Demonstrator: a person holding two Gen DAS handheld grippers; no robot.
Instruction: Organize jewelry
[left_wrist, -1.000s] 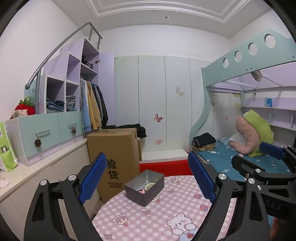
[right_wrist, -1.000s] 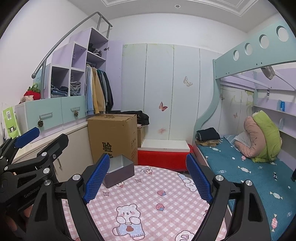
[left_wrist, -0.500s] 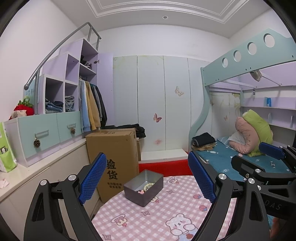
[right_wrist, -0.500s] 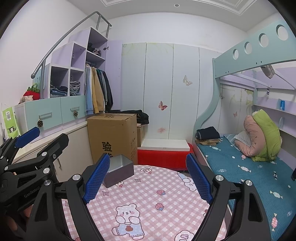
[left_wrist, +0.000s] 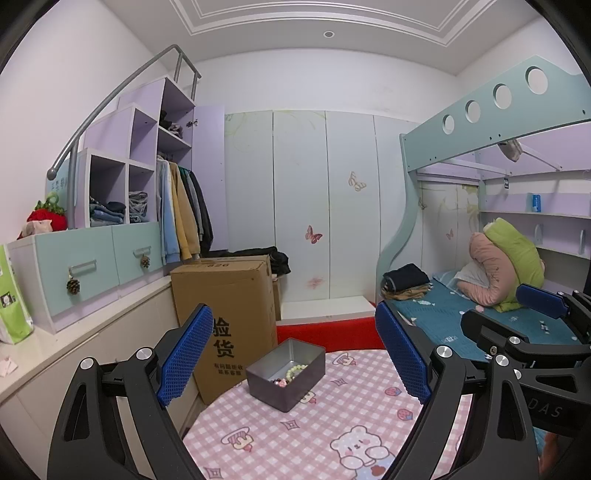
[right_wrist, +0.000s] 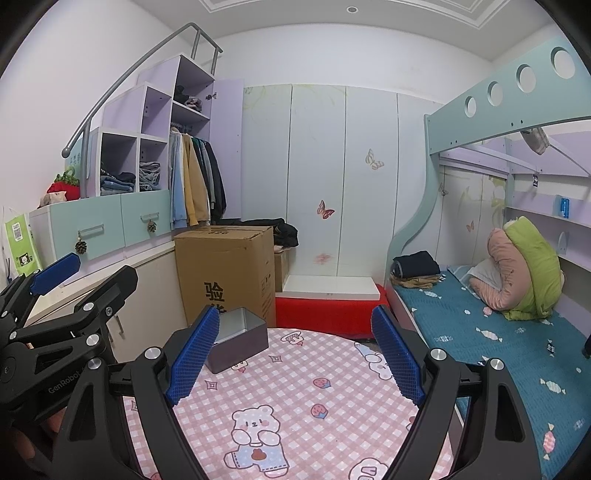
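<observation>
A grey metal box (left_wrist: 284, 384) stands on the round table with the pink checked cloth (left_wrist: 314, 439). Inside it lie a pale green bead bracelet (left_wrist: 295, 370) and some small pink pieces. My left gripper (left_wrist: 293, 354) is open and empty, held above the table just short of the box. My right gripper (right_wrist: 293, 354) is open and empty over the table; the box (right_wrist: 240, 341) shows behind its left finger. The right gripper also shows at the right edge of the left wrist view (left_wrist: 539, 325), and the left gripper at the left edge of the right wrist view (right_wrist: 55, 295).
A tall cardboard box (left_wrist: 225, 314) stands against the table's far left edge. A bed with a teal cover (right_wrist: 498, 343) runs along the right. A low counter (left_wrist: 55, 350) with drawers and shelves runs along the left. A red step (right_wrist: 325, 306) lies beyond the table.
Both views have shifted only slightly; the box sits a touch lower and nearer in the left wrist view. Both grippers stay open and empty.
</observation>
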